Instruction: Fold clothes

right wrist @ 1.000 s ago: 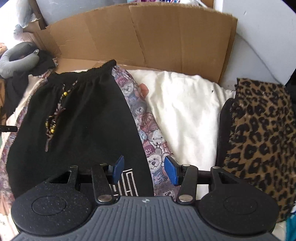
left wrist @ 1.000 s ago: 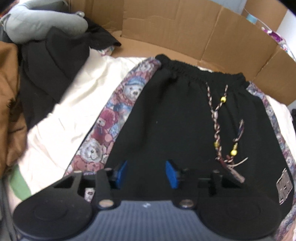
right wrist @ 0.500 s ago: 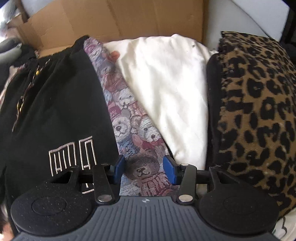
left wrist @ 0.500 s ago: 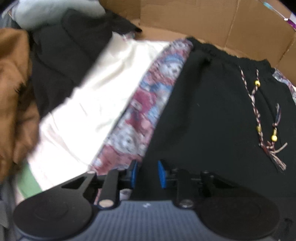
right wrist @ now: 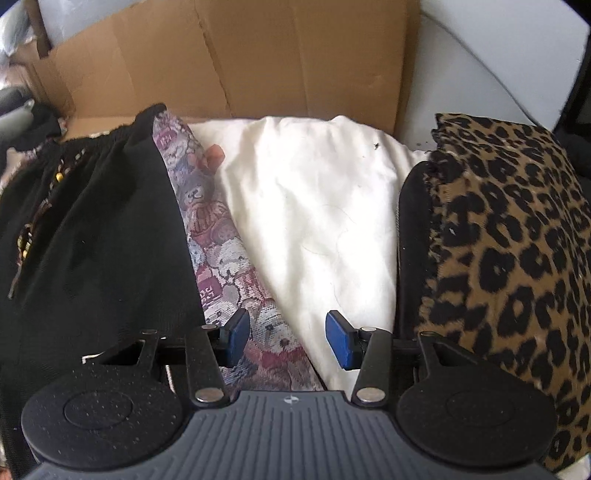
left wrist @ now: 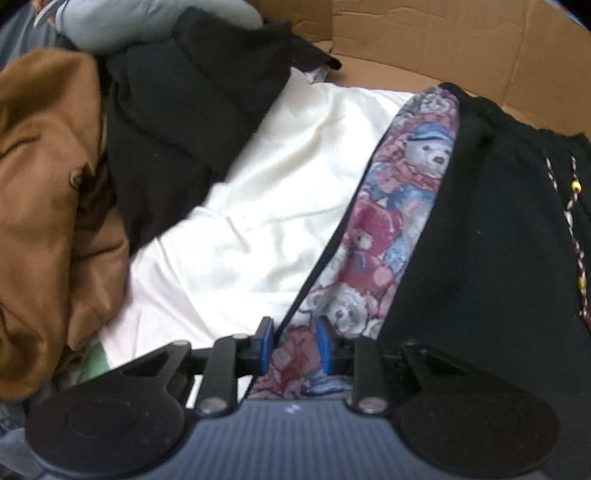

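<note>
- Your left claw sits low over the left side edge of the black shorts, with the teddy-bear print stripe running up between its blue pads.
- The pads stand a narrow gap apart with the stripe's fabric and its dark edge between them; you cannot tell from this view whether they are actually pinching the cloth.
- Your right claw is spread wide, hovering over the other side edge of the shorts.
- Its left pad lies over the bear stripe, its right pad over the white sheet; the fabric edge falls between them, unpinched.
- The shorts lie flat on the white sheet, waistband toward the cardboard wall, braided drawstring on the front.
- A leopard-print garment lies well to the right of the shorts, beyond the sheet.
- A brown garment and a black garment are heaped to the left, with something grey behind them.
</note>
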`<state>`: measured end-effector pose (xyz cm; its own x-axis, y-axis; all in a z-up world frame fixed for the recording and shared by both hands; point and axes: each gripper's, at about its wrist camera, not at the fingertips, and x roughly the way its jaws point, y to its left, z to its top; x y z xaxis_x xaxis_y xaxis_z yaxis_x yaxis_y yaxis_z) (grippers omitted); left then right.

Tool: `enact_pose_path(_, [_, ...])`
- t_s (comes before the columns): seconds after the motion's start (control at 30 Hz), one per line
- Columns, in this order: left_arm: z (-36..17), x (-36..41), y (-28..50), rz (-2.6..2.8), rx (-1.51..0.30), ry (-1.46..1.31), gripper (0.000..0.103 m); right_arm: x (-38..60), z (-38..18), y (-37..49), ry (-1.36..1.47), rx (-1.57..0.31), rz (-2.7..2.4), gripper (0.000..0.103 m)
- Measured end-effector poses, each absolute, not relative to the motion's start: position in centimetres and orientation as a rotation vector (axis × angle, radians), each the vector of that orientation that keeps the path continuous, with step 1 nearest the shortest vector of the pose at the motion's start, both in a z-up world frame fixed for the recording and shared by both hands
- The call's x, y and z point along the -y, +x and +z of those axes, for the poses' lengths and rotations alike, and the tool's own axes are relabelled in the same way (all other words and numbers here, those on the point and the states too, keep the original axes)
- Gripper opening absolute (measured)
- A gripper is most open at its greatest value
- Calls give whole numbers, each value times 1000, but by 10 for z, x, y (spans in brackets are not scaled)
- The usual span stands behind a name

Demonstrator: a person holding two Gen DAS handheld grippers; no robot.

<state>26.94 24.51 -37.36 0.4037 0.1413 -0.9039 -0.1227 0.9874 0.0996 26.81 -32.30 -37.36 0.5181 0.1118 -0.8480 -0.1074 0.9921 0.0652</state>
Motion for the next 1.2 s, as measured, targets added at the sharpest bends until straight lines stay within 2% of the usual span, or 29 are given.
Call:
enact_pose_path(0.23, [-365,-254,270,140,-1143,38,29,316,-376,283,-5,-1014,177,52])
enact_pose_path(0.37, [-371,-251,271,132,-1148,38,30,310,-385,293,-19,-1036,209,38])
enact_pose_path(0.6, [-372,-250,266,115,-1139,68,30,325,-373,298,10,-981,166,38])
enact_pose_path(0.93, [-373,-246,260,102,-1129,80,27,313,-389,297,-23,-1020,186,38])
enact_pose_path(1.13, [-374,-239,259,80,-1131,144,11,306,-394,293,-51,-1026,200,38])
enact_pose_path(1.2, [-375,-239,258,81,-1133,148,10,303,-396,290,-73,-1024,210,38])
